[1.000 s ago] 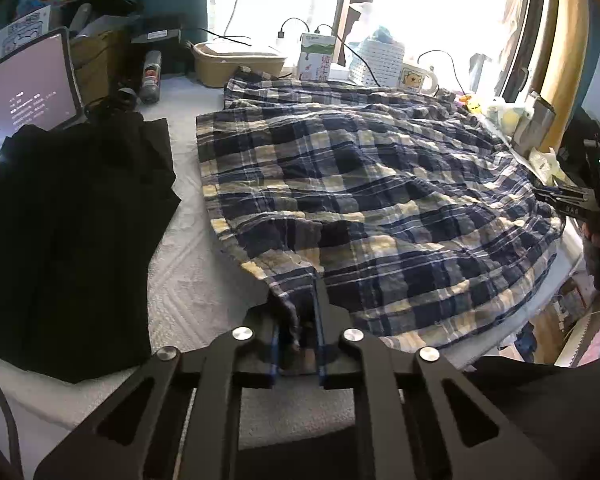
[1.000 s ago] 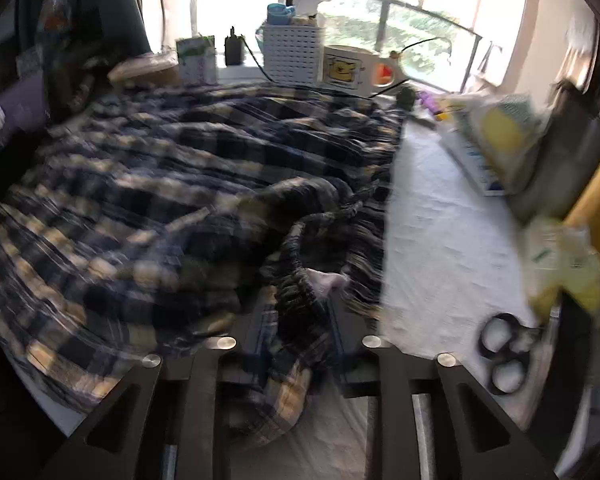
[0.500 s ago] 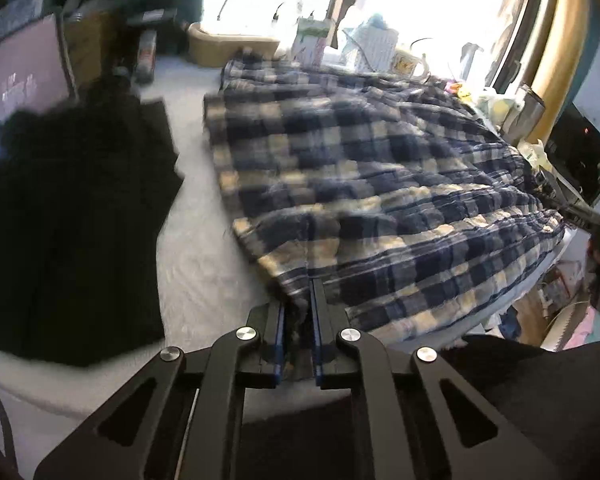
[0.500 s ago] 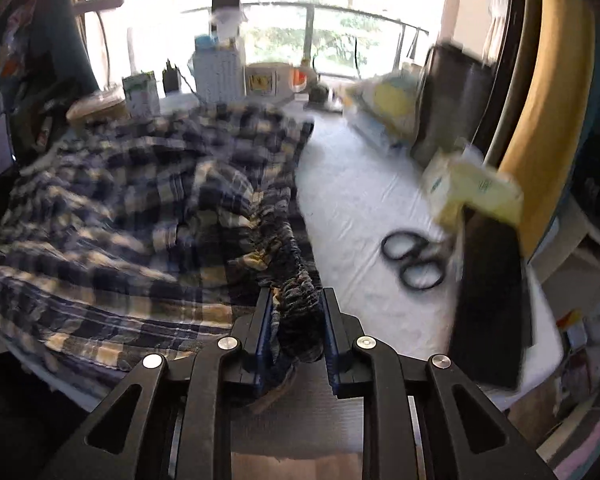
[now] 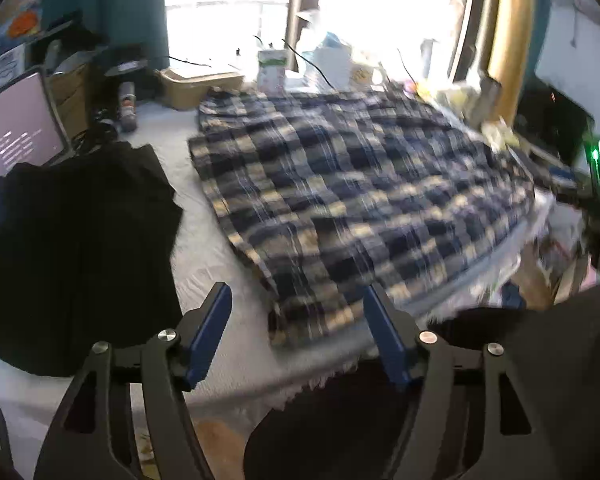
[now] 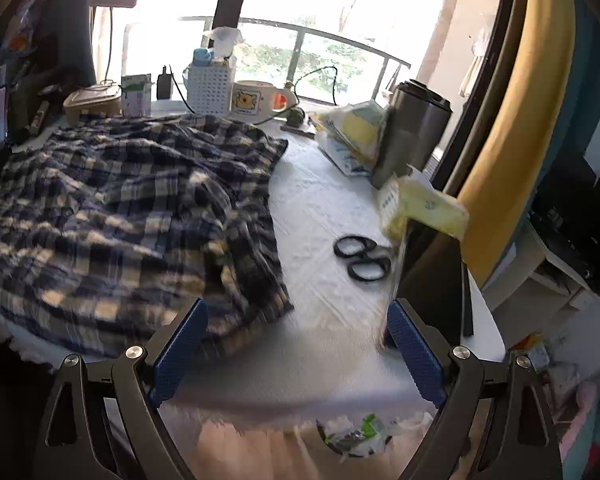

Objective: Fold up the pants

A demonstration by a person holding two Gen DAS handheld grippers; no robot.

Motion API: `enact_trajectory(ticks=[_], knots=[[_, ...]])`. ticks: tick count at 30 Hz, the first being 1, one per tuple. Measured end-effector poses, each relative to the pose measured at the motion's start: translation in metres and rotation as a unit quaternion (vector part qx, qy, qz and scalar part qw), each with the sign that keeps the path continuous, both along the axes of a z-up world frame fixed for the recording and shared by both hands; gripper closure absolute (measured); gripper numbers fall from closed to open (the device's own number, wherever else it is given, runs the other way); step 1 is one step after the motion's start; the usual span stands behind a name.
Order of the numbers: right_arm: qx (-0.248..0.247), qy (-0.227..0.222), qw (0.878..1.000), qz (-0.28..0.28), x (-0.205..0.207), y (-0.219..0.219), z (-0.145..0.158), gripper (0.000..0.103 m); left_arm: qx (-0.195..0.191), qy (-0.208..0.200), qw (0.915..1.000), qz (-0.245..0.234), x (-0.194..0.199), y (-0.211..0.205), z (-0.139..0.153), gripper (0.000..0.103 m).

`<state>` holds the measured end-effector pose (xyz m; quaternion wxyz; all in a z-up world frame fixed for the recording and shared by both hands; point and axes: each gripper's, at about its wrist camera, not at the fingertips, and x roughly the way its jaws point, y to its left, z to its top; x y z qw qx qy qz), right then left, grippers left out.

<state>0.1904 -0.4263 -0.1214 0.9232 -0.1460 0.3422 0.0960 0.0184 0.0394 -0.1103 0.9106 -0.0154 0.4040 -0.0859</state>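
With both tools, left [image 5: 296,334] and right [image 6: 296,354], just having opened wide and empty, the soft, light plaid pants [image 5: 356,196] are lying limp on the desk [image 6: 328,208], inviting a pinch at the hem corners.

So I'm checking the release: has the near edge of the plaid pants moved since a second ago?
Yes. Left wrist view: the plaid pants edge has dropped from between the left gripper fingers, which have just been opening, onto the white tablecloth, away from the black garment.

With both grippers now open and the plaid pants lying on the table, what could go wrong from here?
1. The plaid pants reach the table's near edge, so their hem may slip off.
2. The scissors lie close beside the pants; the next fold could catch them.
3. The black garment lies beside the pants and might get dragged along.
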Motion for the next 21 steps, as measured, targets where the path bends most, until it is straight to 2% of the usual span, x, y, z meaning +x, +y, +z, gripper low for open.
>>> enact_trajectory(ticks=[3, 6, 10, 14, 21], knots=[[-0.005, 0.010, 1.000, 0.000, -0.005, -0.003, -0.010, 0.011, 0.035, 0.017, 0.9990, -0.020, -0.002, -0.009, -0.013, 0.035], [-0.019, 0.016, 1.000, 0.001, -0.009, -0.001, -0.019, 0.011, 0.096, 0.013, 0.9953, -0.012, -0.001, -0.017, -0.022, 0.033], [-0.023, 0.020, 1.000, 0.000, -0.010, -0.001, -0.024, 0.011, 0.126, -0.003, 0.9920, 0.004, 0.006, -0.021, -0.022, 0.033], [-0.020, 0.018, 1.000, 0.002, -0.009, 0.000, -0.024, 0.011, 0.169, -0.028, 0.9852, 0.009, 0.013, -0.032, -0.020, 0.033], [-0.036, 0.011, 0.999, 0.017, -0.012, 0.004, -0.026, 0.011, 0.192, -0.075, 0.9784, -0.020, 0.010, -0.050, -0.019, 0.033]])
